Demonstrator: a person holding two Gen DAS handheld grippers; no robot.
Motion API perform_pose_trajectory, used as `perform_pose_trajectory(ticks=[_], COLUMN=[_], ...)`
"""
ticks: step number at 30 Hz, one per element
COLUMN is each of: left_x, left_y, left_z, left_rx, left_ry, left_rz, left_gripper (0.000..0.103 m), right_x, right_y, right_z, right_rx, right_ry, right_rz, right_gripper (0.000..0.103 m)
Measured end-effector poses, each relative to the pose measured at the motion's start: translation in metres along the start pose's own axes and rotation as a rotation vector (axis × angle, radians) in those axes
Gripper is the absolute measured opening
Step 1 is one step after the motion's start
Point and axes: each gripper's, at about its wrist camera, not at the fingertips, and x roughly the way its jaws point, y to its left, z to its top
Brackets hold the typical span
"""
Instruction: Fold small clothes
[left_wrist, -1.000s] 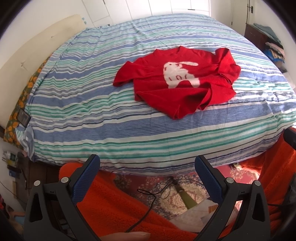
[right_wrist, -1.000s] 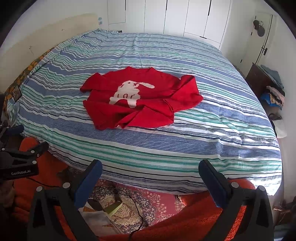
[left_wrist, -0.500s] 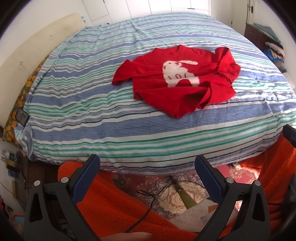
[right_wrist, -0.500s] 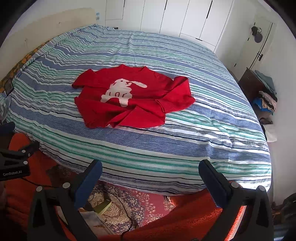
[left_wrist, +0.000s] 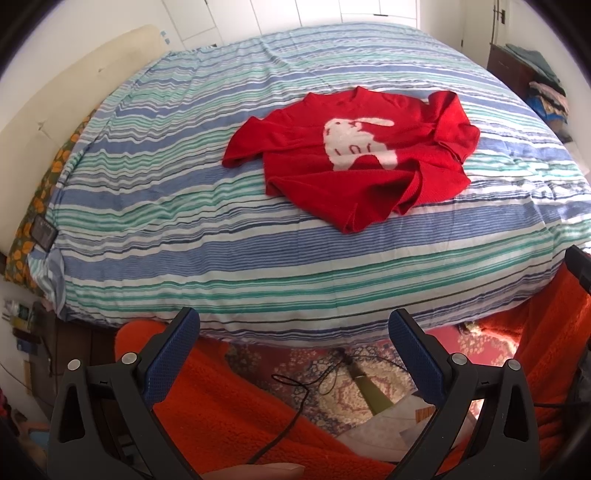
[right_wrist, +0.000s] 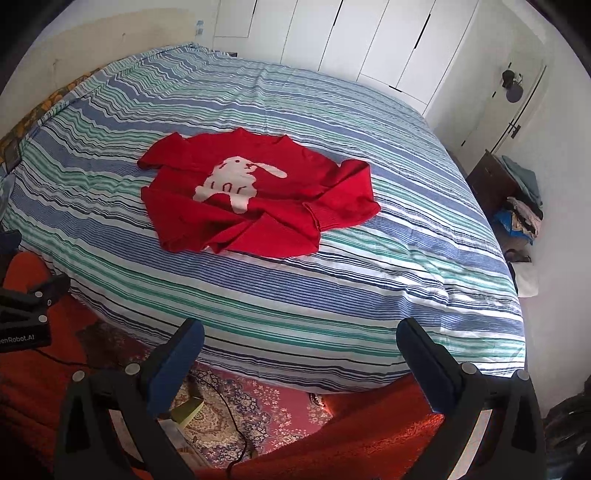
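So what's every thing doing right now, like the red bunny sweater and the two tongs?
Red knit sweater with white rabbit: unfolded, front up, crumpled, one sleeve bent over, lying on the bed.
Blue, green and white striped duvet: spread over the bed, slightly wrinkled.
Left tongs: open, empty, short of the bed edge.
Right tongs: open, empty, short of the bed edge.
White wardrobe doors: closed.

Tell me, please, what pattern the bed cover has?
Blue, green and white stripes on the bed cover, clearest in the right wrist view.

Your left gripper (left_wrist: 293, 325) hangs with its jaws spread wide and empty. Your right gripper (right_wrist: 299, 334) matches it, holding nothing.
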Motion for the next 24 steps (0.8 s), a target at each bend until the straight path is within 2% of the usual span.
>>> perform_pose_trajectory(ticks=[19, 24], left_x=[0.004, 0.011], left_y=[0.0, 0.006], left_z=[-0.001, 0.001], left_rx=[-0.014, -0.038], left_ry=[0.022, 0.041], left_rz=[-0.008, -0.049], left_gripper=[0.102, 0.102], right_x=[0.001, 0.001], right_y=[0.003, 0.002], right_z=[0.0, -0.001], right_rx=[0.001, 0.011], right_ry=[0.002, -0.006], right_rz=[0.003, 0.018], right_gripper=[0.103, 0.103])
